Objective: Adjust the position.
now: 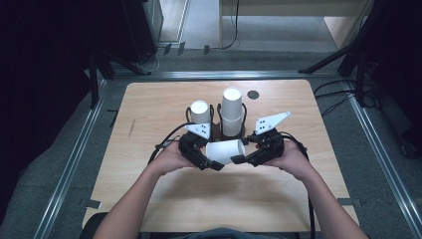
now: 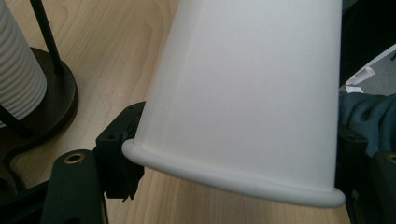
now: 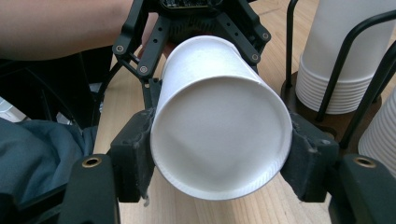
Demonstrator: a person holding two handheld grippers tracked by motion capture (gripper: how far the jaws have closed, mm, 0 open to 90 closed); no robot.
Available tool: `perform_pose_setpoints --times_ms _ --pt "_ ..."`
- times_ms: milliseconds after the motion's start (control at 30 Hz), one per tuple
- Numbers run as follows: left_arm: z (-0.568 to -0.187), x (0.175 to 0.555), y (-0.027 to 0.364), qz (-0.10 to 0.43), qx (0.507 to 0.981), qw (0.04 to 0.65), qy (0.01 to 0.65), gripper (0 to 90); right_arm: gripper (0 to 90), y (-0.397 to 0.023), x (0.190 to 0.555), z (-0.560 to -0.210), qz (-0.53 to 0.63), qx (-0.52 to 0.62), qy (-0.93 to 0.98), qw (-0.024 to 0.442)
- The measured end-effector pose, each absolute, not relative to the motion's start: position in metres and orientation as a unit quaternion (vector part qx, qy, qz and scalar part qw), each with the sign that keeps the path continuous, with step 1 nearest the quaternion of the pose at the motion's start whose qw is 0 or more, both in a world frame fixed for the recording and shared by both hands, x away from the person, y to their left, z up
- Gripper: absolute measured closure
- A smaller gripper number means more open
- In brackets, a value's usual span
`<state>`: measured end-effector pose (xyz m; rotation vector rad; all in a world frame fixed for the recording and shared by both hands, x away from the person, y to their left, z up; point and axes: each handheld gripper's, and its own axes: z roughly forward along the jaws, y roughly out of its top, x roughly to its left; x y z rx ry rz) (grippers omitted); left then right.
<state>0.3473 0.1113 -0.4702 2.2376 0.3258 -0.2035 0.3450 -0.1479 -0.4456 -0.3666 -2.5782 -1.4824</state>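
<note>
1. A white paper cup (image 1: pixel 226 151) lies on its side above the table (image 1: pixel 149 109), between both grippers, near the person.
2. Right gripper (image 3: pixel 219 158): jaws clamped on the cup's base end.
3. Left gripper (image 2: pixel 233 182): jaws around the cup's rim end; contact can't be told.
4. Behind: 2 cup stacks (image 1: pixel 232 112) in black wire holders.

Right gripper (image 3: pixel 219 163): black jaws press on both sides of a white paper cup (image 3: pixel 219 140), base end facing the camera, cup lying level above the wood table (image 3: pixel 275 205). Left gripper (image 3: pixel 201 28) behind it, at the cup's far end. Right of frame: cup stacks (image 3: pixel 341 60) in a black wire holder (image 3: pixel 355 32). A forearm (image 3: pixel 60 25) at upper left.
</note>
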Motion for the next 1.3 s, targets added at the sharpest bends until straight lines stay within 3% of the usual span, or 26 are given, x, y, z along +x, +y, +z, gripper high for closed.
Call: perform_pose_setpoints --times_ms 67,767,1300 --pt "-0.467 0.348 0.112 -0.071 0.898 0.413 0.134 24.6 27.1 -0.147 0.345 -0.446 -0.489 -0.124 -0.861 0.069" --pt "-0.445 0.351 0.111 -0.011 0.946 0.300 0.122 24.2 26.4 -0.137 0.341 -0.460 -0.424 -0.116 -0.898 0.007" --pt "-0.462 0.356 0.092 -0.032 0.965 0.246 0.091 24.0 26.4 -0.126 0.340 -0.468 -0.410 -0.104 -0.906 -0.003"
